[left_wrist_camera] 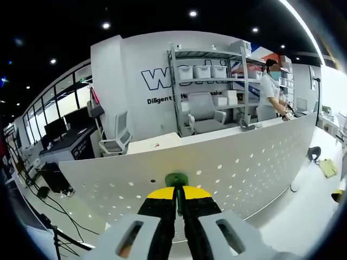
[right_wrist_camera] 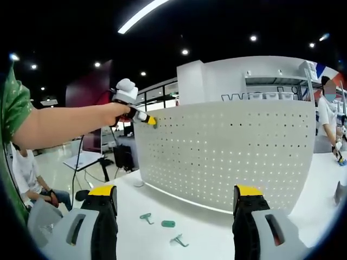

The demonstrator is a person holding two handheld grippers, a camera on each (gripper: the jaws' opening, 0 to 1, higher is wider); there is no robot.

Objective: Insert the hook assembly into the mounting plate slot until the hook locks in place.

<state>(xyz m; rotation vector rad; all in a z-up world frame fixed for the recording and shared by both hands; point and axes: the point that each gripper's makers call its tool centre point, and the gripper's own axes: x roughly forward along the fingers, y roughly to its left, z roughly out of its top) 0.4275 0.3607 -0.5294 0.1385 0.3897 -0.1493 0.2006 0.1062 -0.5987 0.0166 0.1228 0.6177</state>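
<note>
In the left gripper view my left gripper (left_wrist_camera: pixel 177 195) is shut on a green hook (left_wrist_camera: pixel 177 179), which sticks out past the yellow jaw tips and sits right at the face of the white perforated mounting plate (left_wrist_camera: pixel 244 162). The right gripper view shows the same plate (right_wrist_camera: pixel 227 151) standing upright on the white table. There the left gripper (right_wrist_camera: pixel 142 116), held by a person's arm, is at the plate's upper left edge. My right gripper (right_wrist_camera: pixel 175 192) is open with nothing between its jaws. Three spare green hooks (right_wrist_camera: pixel 168 223) lie on the table below it.
A metal shelf rack (left_wrist_camera: pixel 211 81) with white bins and a standing person (left_wrist_camera: pixel 269 95) are behind the plate. Office chairs and desks with monitors (left_wrist_camera: pixel 59 130) are at the left. A black object (left_wrist_camera: pixel 313 154) lies on the table at the right. A seated person (right_wrist_camera: pixel 21 173) is at the far left.
</note>
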